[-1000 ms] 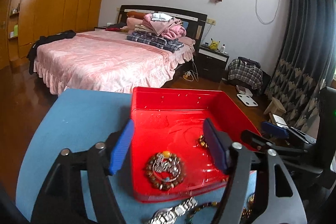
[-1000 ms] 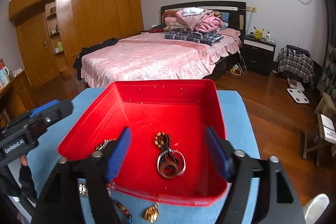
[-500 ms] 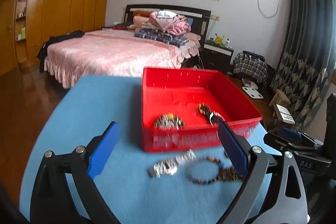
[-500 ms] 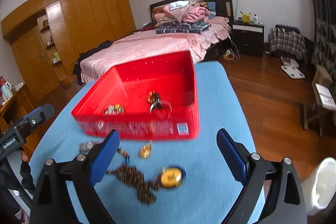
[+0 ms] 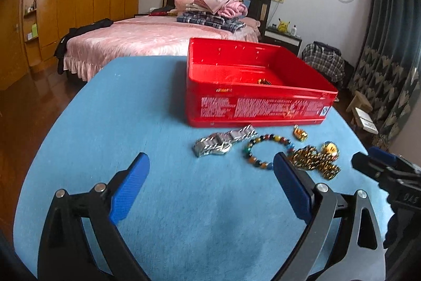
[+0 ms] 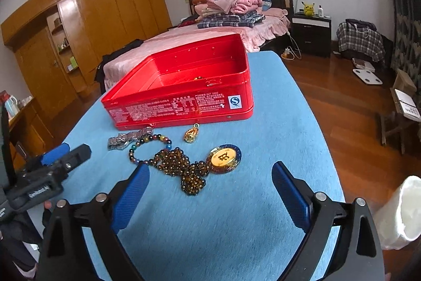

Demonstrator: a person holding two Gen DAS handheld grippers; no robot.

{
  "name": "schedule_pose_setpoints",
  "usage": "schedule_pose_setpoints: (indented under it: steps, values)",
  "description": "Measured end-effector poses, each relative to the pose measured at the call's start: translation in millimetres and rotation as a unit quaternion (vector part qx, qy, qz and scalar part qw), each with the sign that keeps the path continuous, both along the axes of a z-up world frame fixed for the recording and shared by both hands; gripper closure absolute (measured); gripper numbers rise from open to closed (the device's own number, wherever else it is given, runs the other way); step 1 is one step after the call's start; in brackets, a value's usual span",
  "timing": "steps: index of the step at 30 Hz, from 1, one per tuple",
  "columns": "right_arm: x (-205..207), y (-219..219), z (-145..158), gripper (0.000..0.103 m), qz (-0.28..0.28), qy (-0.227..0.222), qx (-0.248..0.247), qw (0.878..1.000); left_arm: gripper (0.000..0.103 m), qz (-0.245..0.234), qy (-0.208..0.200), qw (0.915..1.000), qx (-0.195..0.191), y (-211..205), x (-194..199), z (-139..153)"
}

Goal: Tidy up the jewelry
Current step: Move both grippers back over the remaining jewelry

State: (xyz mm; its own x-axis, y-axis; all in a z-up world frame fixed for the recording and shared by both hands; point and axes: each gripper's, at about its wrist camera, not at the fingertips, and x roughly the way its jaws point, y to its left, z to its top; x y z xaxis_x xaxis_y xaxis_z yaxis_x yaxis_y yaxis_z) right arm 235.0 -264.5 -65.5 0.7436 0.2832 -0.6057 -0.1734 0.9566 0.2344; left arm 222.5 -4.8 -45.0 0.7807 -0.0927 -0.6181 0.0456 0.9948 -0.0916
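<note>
A red tin box [image 5: 252, 107] [image 6: 184, 107] stands on the blue table with some jewelry inside, mostly hidden by its wall. In front of it lie a silver watch [image 5: 223, 142] [image 6: 126, 140], a coloured bead bracelet [image 5: 265, 148] [image 6: 150, 144], a small gold pendant [image 5: 300, 134] [image 6: 191, 134], and a brown bead necklace [image 6: 184, 167] [image 5: 313, 161] with a round gold medallion [image 6: 225, 158] [image 5: 330, 149]. My left gripper [image 5: 210, 187] is open and empty, near the watch. My right gripper [image 6: 210, 191] is open and empty, just short of the necklace.
The blue table [image 5: 131, 123] [image 6: 276, 123] drops off to wooden floor on both sides. A white bin [image 6: 400, 210] stands low at the right. A pink bed [image 5: 147, 41] lies behind the table.
Both grippers have pulled back and lowered from over the box toward the table's near side. The loose jewelry in front of the box has come into full view.
</note>
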Motion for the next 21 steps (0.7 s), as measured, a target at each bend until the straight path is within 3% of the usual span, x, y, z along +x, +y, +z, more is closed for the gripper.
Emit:
schedule_pose_setpoints:
  steps: [7, 10, 15, 21]
  values:
    - [-2, 7, 1, 0.011, 0.006, -0.004, 0.002, 1.000, 0.011, 0.009, 0.014, 0.9999, -0.006, 14, 20, -3]
    - [1, 9, 0, 0.011, 0.006, -0.004, 0.003, 1.000, 0.013, 0.004, 0.035, 0.9989, -0.032, 22, 35, -8]
    - [6, 13, -1, 0.011, 0.008, -0.003, 0.002, 1.000, 0.030, -0.017, 0.071, 0.9960, -0.051, 24, 59, -19]
    - [14, 17, -4, 0.011, 0.011, 0.003, -0.002, 1.000, 0.038, -0.044, 0.093, 0.9936, -0.046, 14, 74, -27]
